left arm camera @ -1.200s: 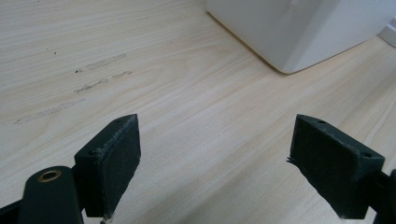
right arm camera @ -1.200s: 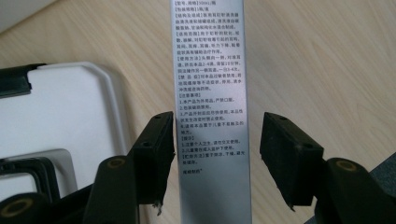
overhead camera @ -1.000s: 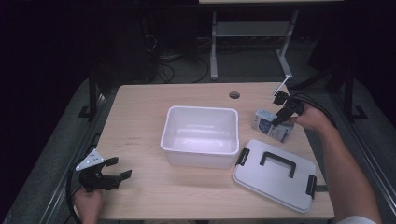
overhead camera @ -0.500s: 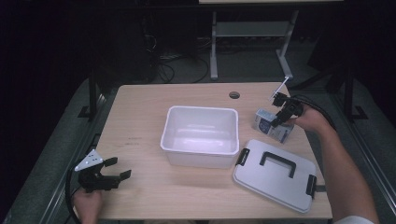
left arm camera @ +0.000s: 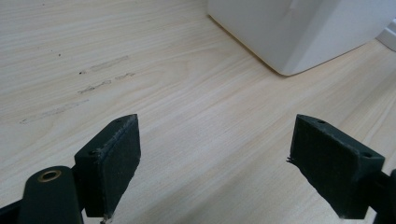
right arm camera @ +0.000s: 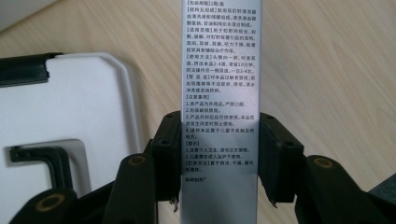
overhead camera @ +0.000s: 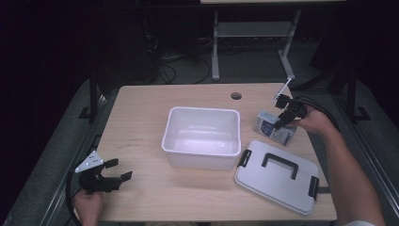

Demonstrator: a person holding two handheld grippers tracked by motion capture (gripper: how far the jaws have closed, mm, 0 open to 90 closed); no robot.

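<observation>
A small grey-white carton (overhead camera: pixel 267 126) with blue print stands on the wooden table (overhead camera: pixel 141 117) at the right, near the back. My right gripper (overhead camera: pixel 282 120) reaches onto it from the right. In the right gripper view both pads press the narrow printed side of the carton (right arm camera: pixel 219 70), and the right gripper (right arm camera: pixel 219 158) is shut on it; its jaws have just been closing. My left gripper (overhead camera: pixel 120 170) rests at the table's front left corner. The left gripper (left arm camera: pixel 215 163) stands open over bare wood with nothing between its pads.
An empty white plastic bin (overhead camera: pixel 202 155) sits mid-table; its corner (left arm camera: pixel 299 32) lies ahead of the left jaws. The bin's grey lid (overhead camera: pixel 277 181) with black handle and latches lies flat at the front right, and this lid (right arm camera: pixel 70 102) is just beside the carton.
</observation>
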